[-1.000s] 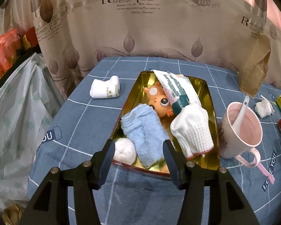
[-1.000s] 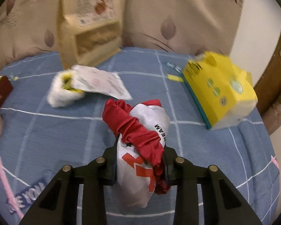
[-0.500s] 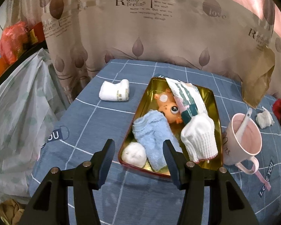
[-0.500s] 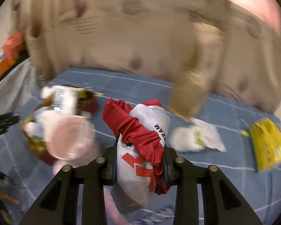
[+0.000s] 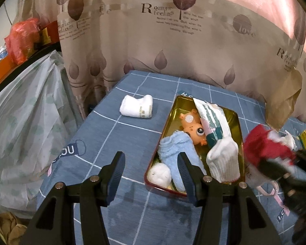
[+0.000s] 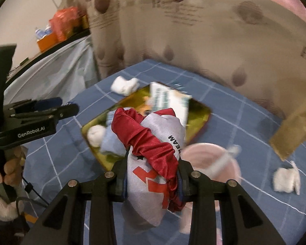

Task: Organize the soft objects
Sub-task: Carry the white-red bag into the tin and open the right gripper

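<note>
Red-and-grey cloth bundle, clenched in right gripper, has apparently swung above gold tray; left gripper gapes empty.

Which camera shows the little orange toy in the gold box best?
The left wrist view: the orange toy lies sharp, its face and big eye clear, in the gold tin. In the blurry right wrist view, the red and grey cloth bundle hides nearly all of it.

Blue checked tablecloth — tin, sock, mug.
</note>
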Demonstrator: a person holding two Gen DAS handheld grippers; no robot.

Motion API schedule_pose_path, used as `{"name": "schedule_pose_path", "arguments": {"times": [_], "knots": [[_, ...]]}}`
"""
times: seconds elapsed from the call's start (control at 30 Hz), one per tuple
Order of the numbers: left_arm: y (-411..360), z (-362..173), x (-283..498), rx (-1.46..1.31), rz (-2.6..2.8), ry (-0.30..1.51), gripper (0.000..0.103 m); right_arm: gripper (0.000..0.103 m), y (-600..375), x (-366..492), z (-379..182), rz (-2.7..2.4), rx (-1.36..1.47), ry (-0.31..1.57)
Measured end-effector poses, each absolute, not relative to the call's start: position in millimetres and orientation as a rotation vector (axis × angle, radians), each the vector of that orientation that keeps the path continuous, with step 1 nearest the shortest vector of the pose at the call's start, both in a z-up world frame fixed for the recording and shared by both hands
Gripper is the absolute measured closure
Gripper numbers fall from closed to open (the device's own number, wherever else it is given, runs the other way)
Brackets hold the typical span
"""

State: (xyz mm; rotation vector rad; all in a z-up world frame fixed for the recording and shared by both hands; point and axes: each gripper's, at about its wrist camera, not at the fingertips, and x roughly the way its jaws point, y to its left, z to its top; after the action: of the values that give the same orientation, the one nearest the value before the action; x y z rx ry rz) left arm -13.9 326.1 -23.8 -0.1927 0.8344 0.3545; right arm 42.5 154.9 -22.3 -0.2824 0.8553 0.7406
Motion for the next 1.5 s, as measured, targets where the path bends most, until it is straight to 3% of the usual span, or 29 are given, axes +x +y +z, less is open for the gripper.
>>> {"name": "schedule_pose_path", "arguments": {"times": [0.47, 0.83, 1.07, 1.13, 1.17, 1.5], "knots": [[341, -27, -16, -0.235, 0.369, 0.837, 0.048, 0.071, 211, 41, -78, 0.782, -0.341, 0.955], [340, -33, -15, -0.238, 0.357, 0.841, 0.048, 0.071, 221, 46, -93, 0.706, -0.429, 0.92], [339, -33, -14, -0.237, 0.356, 0.841, 0.048, 0.048, 222, 39, -83, 0.727, -0.401, 0.913], [338, -33, -15, -0.239, 0.358, 0.838, 0.048, 0.029, 222, 36, -77, 0.716, -0.4, 0.902], [339, -32, -15, -0.239, 0.358, 0.836, 0.048, 0.025, 221, 35, -74, 0.71, -0.399, 0.892], [337, -31, -14, -0.237, 0.354, 0.833, 0.048, 0.02, 189, 34, -31, 0.688, -0.317, 0.831]]}}
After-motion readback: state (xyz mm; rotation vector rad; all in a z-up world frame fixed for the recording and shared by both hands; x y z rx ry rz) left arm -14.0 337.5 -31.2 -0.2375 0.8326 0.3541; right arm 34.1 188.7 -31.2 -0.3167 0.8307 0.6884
